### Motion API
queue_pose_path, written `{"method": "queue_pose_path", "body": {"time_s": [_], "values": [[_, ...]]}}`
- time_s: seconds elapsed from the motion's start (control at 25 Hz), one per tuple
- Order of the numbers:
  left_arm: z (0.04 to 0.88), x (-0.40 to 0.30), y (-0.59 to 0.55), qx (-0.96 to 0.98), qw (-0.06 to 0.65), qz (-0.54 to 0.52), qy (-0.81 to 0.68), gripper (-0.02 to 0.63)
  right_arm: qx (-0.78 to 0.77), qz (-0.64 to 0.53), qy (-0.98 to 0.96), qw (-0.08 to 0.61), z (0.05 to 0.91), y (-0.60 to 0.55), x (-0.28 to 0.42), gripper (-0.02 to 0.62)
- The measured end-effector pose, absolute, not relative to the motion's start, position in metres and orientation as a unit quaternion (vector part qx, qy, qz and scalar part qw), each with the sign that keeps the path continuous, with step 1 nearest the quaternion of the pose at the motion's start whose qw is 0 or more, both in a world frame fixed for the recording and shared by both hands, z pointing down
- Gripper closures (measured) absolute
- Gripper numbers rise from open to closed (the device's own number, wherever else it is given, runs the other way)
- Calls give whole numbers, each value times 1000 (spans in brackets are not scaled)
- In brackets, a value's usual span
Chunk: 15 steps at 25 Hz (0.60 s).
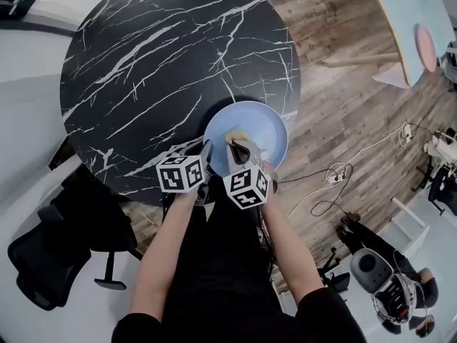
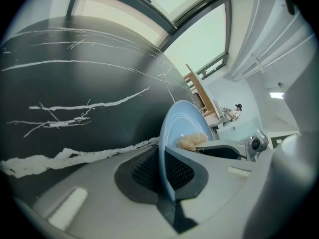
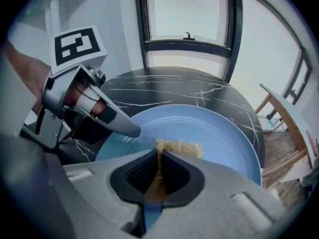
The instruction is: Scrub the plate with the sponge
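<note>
Nearest the person, two bare forearms (image 1: pixel 168 241) were stretched out toward the blue plate (image 1: pixel 268 128), a gripper being held in each hand. The left gripper (image 2: pixel 167 169) was clamped shut on the plate's near-left rim, the thin blue edge being pinched between its ribbed pads. Just right of it, the right gripper (image 3: pixel 158 169) was closed on a tan sponge (image 3: pixel 179 147). The sponge was squeezed flat between the jaws, and its frayed end stuck out past them over the near part of the plate's face. The plate itself was set on a round black marble table (image 1: pixel 157 70), at the edge closest to the person, with most of the tabletop spread beyond the plate and to its left. To the right of the plate a wooden floor (image 1: pixel 343 98) was seen, with a loose cable (image 1: pixel 335 174) lying on it. Beyond the plate, past the far side of the table, a window (image 3: pixel 189 14) was visible.
</note>
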<state>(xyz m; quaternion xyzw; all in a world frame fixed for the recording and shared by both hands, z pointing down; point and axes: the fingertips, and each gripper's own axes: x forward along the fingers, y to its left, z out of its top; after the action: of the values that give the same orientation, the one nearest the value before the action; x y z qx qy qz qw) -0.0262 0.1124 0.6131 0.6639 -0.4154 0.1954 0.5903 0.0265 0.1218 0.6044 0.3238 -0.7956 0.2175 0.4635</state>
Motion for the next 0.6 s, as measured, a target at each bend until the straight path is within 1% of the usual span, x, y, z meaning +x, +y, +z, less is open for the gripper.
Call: {"method": "queue_pose_path", "body": {"time_s": [0.32, 0.6], "values": [[613, -27, 114, 669, 586, 198, -413, 591, 301, 231, -803, 461, 605, 147, 7, 572], [613, -27, 113, 670, 587, 194, -411, 589, 242, 236, -818, 465, 605, 176, -18, 572]]}}
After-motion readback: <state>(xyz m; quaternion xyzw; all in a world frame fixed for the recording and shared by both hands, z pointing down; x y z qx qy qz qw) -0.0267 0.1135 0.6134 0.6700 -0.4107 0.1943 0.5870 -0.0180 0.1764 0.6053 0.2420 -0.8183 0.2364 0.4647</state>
